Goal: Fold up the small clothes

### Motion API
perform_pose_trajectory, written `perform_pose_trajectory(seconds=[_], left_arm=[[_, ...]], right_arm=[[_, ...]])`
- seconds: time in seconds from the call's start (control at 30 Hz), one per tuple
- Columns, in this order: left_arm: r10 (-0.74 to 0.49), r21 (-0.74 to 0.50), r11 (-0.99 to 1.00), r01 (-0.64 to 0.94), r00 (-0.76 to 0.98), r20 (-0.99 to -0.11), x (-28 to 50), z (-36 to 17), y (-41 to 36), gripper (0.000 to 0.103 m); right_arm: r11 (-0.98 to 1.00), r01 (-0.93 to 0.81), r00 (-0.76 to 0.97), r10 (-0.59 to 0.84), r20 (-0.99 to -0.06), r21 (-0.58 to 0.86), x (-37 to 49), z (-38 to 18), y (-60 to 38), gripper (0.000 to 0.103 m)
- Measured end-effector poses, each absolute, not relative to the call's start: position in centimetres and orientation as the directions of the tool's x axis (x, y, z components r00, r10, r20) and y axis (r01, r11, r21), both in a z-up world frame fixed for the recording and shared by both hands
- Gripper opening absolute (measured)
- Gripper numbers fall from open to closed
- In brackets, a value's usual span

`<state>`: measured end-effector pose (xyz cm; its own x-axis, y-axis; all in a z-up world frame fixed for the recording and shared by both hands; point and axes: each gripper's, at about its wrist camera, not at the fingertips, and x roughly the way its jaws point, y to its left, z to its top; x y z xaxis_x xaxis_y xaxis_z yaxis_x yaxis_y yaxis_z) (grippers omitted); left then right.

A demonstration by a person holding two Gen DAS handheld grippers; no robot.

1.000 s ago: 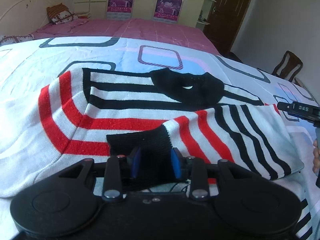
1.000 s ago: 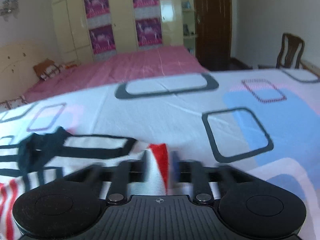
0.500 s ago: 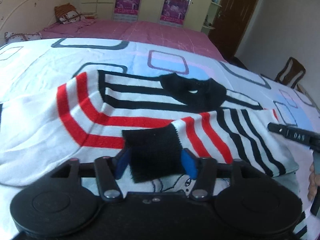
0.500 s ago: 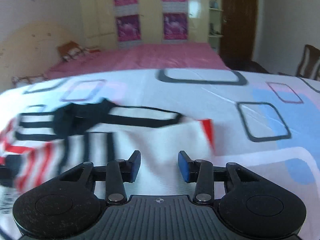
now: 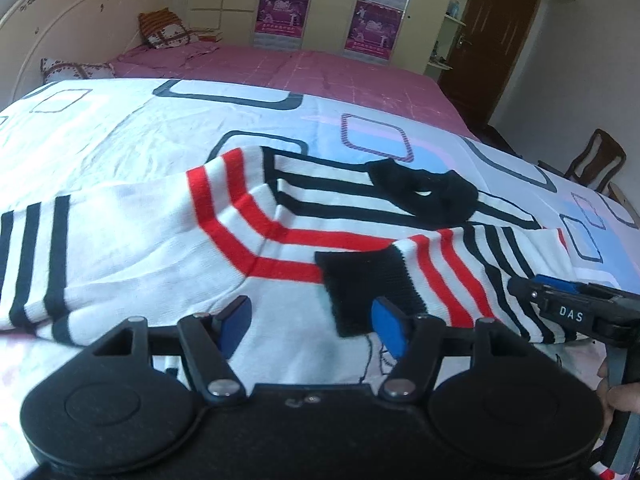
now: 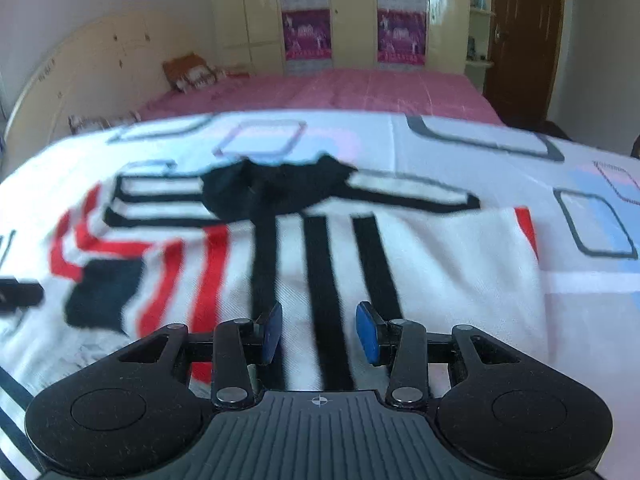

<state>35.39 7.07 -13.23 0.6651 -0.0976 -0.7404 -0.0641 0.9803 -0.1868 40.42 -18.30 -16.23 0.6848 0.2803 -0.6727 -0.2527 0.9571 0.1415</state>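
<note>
Across a white bedsheet printed with rounded grey, blue and pink squares [image 5: 120, 148] lies the small knitted sweater, white with red and black stripes [image 5: 256, 240], spread flat with its black collar [image 5: 424, 196] toward the far pink bedspread [image 5: 320, 76]. One sleeve is folded in over the body, so its black ribbed cuff [image 5: 360, 288] rests on the chest, which suggests the sleeve fold on that side is done and the next fold is pending.

Just behind that cuff hangs the left gripper [image 5: 310, 328]. Its jaws have just been opening and now stand well apart, nothing pinched between the blue pads [image 5: 236, 316]; the cuff lies free beside the right-hand pad, apparently released there so the sleeve stays put.

Over the black-striped folded panel [image 6: 332, 264] sits the right gripper [image 6: 318, 332], its jaws partly open and empty, with only cloth seen beyond them. From the left camera it appears at the sweater's right edge [image 5: 560, 304], probably lining up for the next grasp.
</note>
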Motion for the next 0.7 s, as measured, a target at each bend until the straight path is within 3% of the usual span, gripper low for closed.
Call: perform_pose_trajectory(seconds=[0.13, 0.27, 0.37, 0.7], left_arm=[[-0.089, -0.179, 0.981, -0.068, 0.667, -0.739, 34.7, -12.9, 8.2, 0.067], [-0.067, -0.168, 0.982, -0.086, 0.674, -0.736, 34.1, -12.5, 9.8, 0.069], [-0.048, -0.171, 0.978, -0.118, 0.675, -0.736, 33.7, -12.5, 11.6, 0.07], [0.068, -0.203, 0.92, -0.336, 0.646, -0.76, 29.8, -13.5, 21.5, 0.075]], right_arm=[[0.948, -0.274, 0.65, 0.308, -0.695, 0.164, 40.4, -16.8, -16.2, 0.041], [0.954, -0.286, 0.645, 0.257, -0.719, 0.085, 40.1, -17.5, -14.4, 0.041], [0.945, -0.292, 0.645, 0.31, -0.699, 0.149, 40.0, -16.4, -14.2, 0.041], [0.917, -0.367, 0.636, 0.37, -0.677, 0.156, 40.1, -15.9, -8.2, 0.041]])
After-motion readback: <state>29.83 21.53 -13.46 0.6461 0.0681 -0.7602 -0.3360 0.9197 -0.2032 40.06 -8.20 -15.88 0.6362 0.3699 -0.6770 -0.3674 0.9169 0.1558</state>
